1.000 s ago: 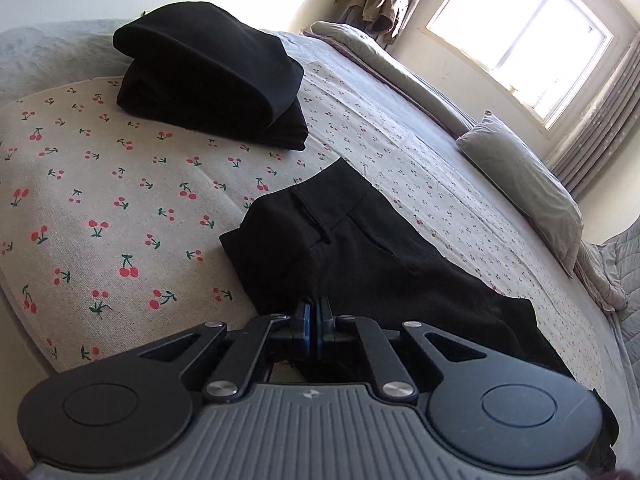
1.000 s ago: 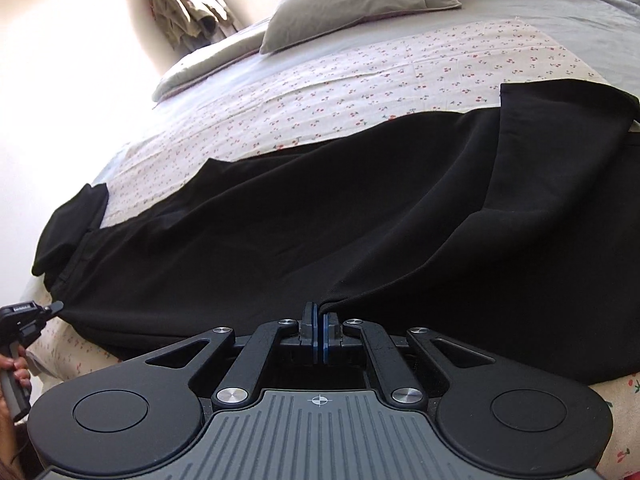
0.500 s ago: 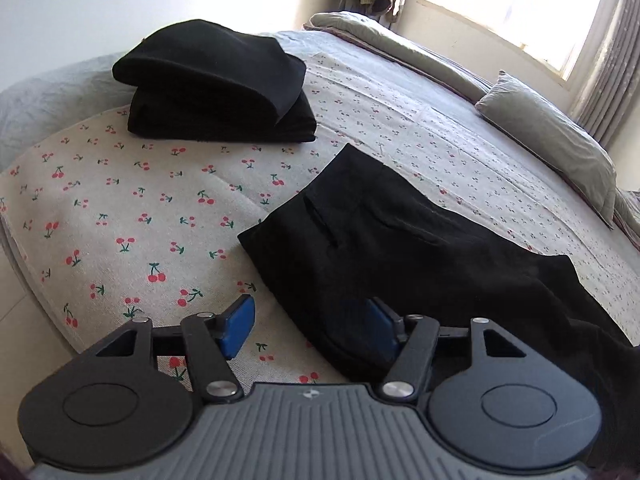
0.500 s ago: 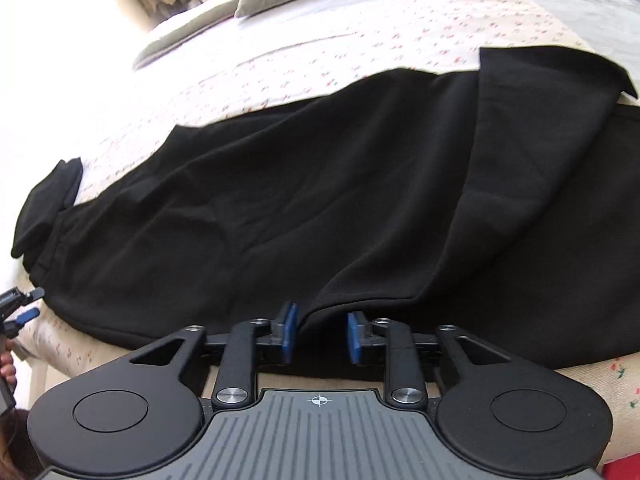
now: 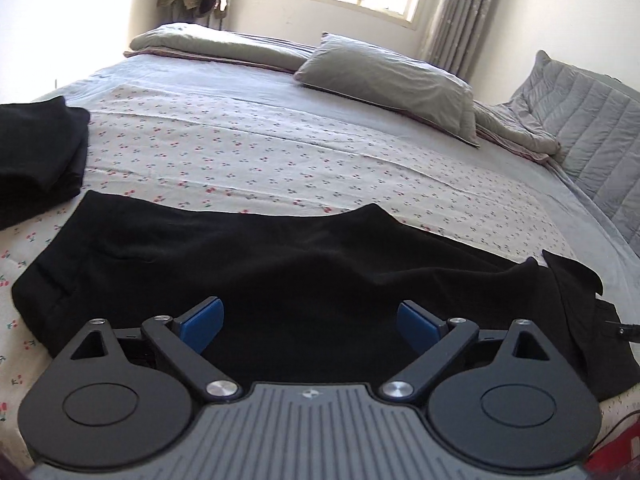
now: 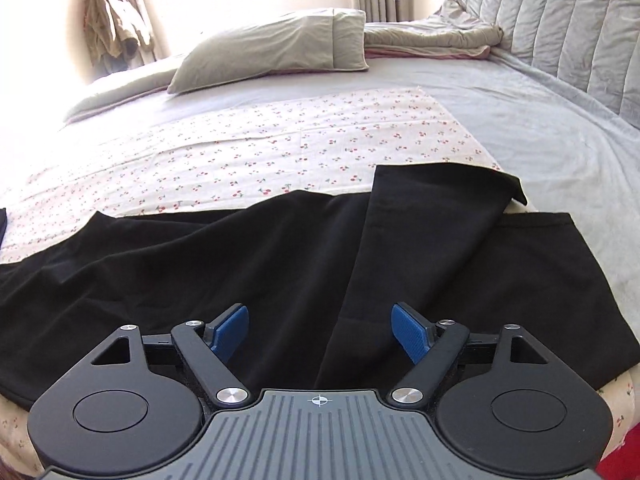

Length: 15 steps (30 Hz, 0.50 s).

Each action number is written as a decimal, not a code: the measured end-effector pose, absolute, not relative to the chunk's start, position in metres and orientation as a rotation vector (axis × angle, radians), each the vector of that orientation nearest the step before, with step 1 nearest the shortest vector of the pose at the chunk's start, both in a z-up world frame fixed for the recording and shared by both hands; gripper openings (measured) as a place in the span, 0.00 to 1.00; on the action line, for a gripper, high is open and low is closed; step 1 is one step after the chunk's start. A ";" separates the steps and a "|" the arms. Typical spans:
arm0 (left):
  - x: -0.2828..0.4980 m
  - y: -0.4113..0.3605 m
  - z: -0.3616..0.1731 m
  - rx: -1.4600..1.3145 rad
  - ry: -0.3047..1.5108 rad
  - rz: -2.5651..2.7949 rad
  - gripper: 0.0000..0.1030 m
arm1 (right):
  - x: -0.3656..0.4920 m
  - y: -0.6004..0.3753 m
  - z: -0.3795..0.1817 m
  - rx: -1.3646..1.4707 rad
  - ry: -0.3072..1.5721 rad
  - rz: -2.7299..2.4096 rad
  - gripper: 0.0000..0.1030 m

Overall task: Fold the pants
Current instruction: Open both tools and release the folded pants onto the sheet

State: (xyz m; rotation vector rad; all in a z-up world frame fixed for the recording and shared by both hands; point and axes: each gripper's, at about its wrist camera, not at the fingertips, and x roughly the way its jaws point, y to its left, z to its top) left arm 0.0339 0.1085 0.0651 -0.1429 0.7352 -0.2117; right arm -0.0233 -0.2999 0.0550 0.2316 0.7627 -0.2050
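Black pants [image 5: 280, 264] lie flat along the near edge of the bed on a cherry-print cloth [image 5: 280, 148]. In the right wrist view the pants [image 6: 200, 264] stretch to the left, and one leg end [image 6: 432, 216] lies folded across the other. My left gripper [image 5: 310, 324] hovers just above the black fabric near the waist end, its jaws opening wide, nothing pinched between the blue pads [image 5: 200, 324]. My right gripper [image 6: 320, 334] hangs over the leg part, jaws likewise opening, the cloth lying loose beneath them.
A stack of folded black garments [image 5: 36, 160] sits at the far left. Grey pillows [image 5: 384, 76] and a rolled blanket [image 6: 432, 38] lie at the far side, with a quilted headboard [image 6: 560, 28] to the right. A red object [image 6: 624, 456] shows below the bed edge.
Both grippers have gone from shut on the black fabric to wide apart, letting it go. The left view has swung right, from the stack towards the pillows. The right gripper has lifted a little.
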 end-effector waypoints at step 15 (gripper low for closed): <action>0.072 -0.069 0.014 -0.087 0.818 -0.551 1.00 | -0.014 -0.346 0.027 0.047 0.748 -0.230 0.92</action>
